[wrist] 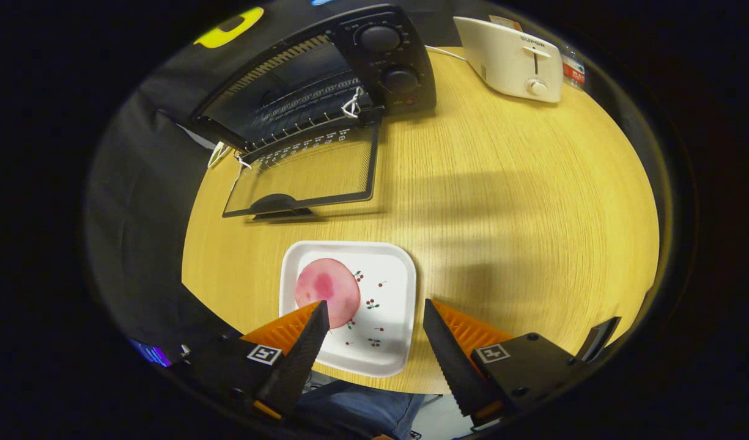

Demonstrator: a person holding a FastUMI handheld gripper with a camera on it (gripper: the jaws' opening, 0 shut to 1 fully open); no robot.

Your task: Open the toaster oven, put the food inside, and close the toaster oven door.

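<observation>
One round pink slice of food (327,291) lies on the left part of a white square plate (389,287), which sits on the wooden worktop (502,201). Above the plate hangs the claw (375,313), its fingers spread wide and holding nothing, the left fingertip (318,315) over the slice's near edge. Beyond the plate stands the toaster oven (325,73), its glass door (307,177) folded down flat onto the worktop. A white toaster (512,58) stands well apart to the right.
</observation>
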